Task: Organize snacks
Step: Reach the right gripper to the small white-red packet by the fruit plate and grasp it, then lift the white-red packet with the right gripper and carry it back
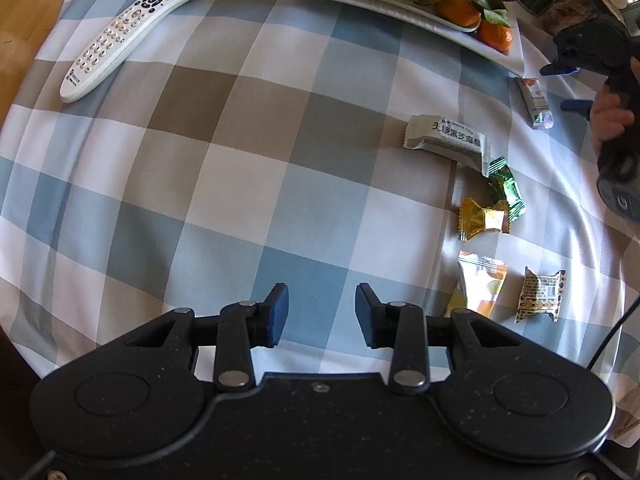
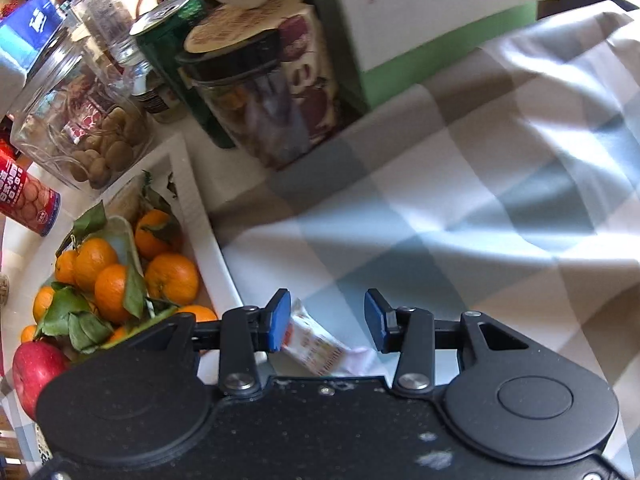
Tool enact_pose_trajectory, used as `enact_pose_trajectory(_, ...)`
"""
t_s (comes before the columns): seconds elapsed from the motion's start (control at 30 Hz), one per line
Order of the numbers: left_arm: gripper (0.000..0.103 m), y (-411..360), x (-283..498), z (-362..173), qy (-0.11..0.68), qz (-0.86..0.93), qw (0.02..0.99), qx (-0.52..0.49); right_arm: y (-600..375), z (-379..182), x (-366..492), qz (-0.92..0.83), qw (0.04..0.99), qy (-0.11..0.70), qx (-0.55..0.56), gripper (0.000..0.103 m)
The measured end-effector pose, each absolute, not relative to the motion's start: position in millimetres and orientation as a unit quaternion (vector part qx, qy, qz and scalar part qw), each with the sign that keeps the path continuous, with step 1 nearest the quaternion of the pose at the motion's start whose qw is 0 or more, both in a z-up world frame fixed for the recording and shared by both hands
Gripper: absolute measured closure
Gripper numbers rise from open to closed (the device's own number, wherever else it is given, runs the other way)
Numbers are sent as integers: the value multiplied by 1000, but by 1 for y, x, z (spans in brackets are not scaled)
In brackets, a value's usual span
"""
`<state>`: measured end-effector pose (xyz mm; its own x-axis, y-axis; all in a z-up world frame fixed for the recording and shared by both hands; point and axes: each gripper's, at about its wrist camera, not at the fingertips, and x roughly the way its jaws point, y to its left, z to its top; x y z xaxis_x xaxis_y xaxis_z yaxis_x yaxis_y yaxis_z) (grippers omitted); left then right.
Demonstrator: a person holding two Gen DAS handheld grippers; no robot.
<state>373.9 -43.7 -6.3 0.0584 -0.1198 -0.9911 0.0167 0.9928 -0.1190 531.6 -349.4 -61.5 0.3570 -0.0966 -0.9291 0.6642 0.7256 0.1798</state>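
Meanwhile right claw (image 2: pixel 325 322) hangs spread over snack packet (image 2: pixel 320 346) beside tray edge (image 2: pixel 208 240).

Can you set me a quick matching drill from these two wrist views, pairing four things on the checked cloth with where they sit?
Things:
1. long white remote control
2. gold foil-wrapped candy
3. small white and pink snack packet
4. leafy orange mandarins

Places:
A. on the white rectangular tray
B. between the open fingers of the right gripper
C. far left, alone on the cloth
D. beside the green foil-wrapped candy

Pairs: 1-C, 2-D, 3-B, 4-A
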Motion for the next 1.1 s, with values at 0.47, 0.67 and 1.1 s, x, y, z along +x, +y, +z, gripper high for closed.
enact_pose_trajectory(0.47, 56, -42, 374, -6, 687, -47, 724, -46, -343, -76, 508, -208, 752, 551, 295, 72)
enact_pose_trajectory(0.67, 56, -39, 374, -4, 687, -53, 723, -50, -323, -75, 478, -180, 754, 567, 278, 73)
enact_pose_trajectory(1.1, 56, -32, 373, -1, 686, -50, 724, -59, -288, -64, 420, -127, 752, 597, 249, 72)
